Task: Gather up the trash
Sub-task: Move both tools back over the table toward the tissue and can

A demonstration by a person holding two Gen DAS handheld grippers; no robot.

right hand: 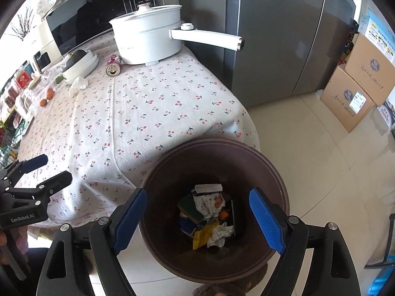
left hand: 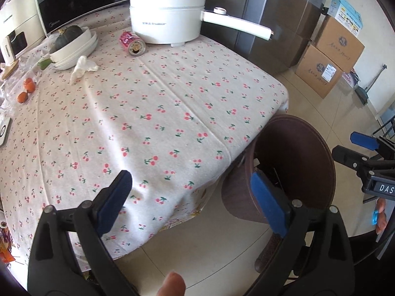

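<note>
A brown trash bin [right hand: 276,180] stands on the floor at the table's near right corner, with wrappers, crumpled paper and other trash [right hand: 209,217] inside; it also shows in the left wrist view [left hand: 308,148]. My right gripper [right hand: 197,217] is open and empty, right above the bin's mouth. My left gripper [left hand: 190,197] is open and empty over the table's near edge, left of the bin. A crumpled tissue [left hand: 82,67] and a tipped pink can [left hand: 132,42] lie at the far side of the table; both also show in the right wrist view, tissue [right hand: 77,83], can [right hand: 114,65].
A white electric pot [left hand: 170,14] with a long handle stands at the table's far edge. Stacked white bowls with a dark squash [left hand: 74,46], two small oranges [left hand: 26,90] and a microwave [left hand: 74,2] are at the far left. A grey fridge [right hand: 284,37] and cardboard boxes [left hand: 330,56] stand to the right.
</note>
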